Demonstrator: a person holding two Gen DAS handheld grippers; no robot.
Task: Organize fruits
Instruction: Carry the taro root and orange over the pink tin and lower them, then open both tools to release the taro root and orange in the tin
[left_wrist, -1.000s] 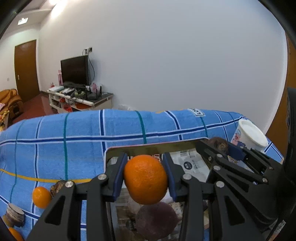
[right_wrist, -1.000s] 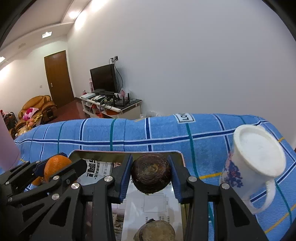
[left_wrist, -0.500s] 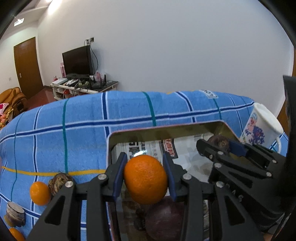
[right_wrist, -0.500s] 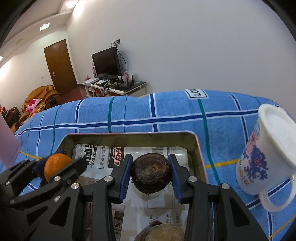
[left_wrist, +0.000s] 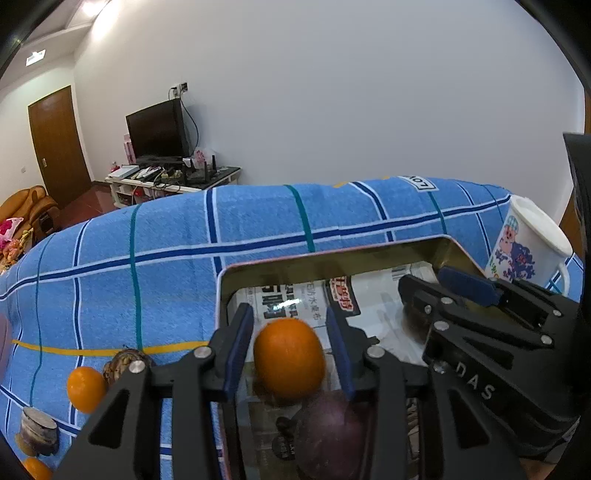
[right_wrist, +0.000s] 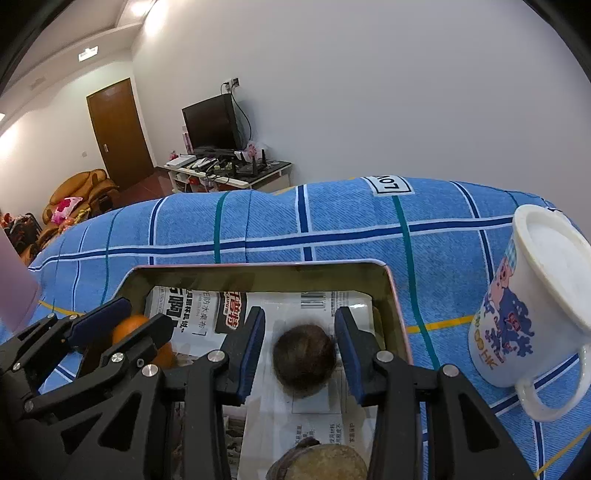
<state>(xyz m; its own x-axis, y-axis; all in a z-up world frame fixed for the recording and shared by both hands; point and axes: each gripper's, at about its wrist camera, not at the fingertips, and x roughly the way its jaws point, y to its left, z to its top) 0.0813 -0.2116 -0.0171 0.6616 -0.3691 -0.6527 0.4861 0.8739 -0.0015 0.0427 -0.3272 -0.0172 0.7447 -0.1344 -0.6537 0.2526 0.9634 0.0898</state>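
The left gripper (left_wrist: 290, 354) is standing open around an orange (left_wrist: 289, 357); the right gripper (right_wrist: 300, 350) is gaping around a brown fruit (right_wrist: 304, 353), both over the newspaper-lined tin tray (right_wrist: 397, 310). A mug (right_wrist: 524, 321) is crowding the tray's right side, spare fruit (left_wrist: 85, 387) sitting left on the desk

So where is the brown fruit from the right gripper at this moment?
In the right wrist view, the brown fruit lies on the newspaper inside the tray, between the open right gripper.

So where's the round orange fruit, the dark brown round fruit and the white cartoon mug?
round orange fruit (left_wrist: 289, 356), left wrist view, front skin.
dark brown round fruit (right_wrist: 304, 357), right wrist view, top.
white cartoon mug (right_wrist: 517, 325), right wrist view, printed side.
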